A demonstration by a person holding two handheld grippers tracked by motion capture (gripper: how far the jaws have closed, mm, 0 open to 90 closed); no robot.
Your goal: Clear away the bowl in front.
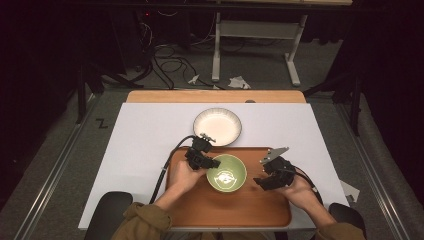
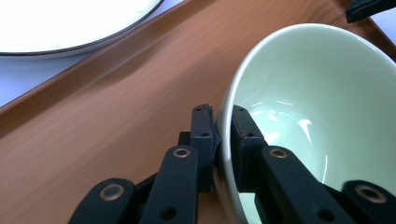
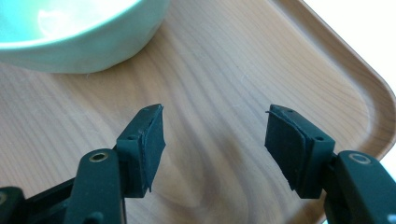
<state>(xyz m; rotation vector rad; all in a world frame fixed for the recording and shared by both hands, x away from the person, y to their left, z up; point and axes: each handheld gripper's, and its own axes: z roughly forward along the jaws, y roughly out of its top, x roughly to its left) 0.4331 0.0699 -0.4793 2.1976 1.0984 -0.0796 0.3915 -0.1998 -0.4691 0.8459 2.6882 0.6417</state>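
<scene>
Clamped on the near rim of the green bowl (image 2: 317, 116) by the left gripper (image 2: 223, 135), one jaw inside, one outside. Glazed ceramic, likely slippery, stiff and chippable (best held deep over the rim). Spread wide, empty, just right of the bowl: right gripper (image 3: 212, 144) above the wooden tray (image 3: 243, 70). Beyond, white plate (image 1: 217, 126); bowl's foot hidden.

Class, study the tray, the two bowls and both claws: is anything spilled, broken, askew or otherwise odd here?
Nothing stands out. The green bowl sits upright on the wooden tray, its rim clamped by the left claw. The white bowl sits beyond the tray. The right claw hovers open. No spills or cracks visible.
</scene>
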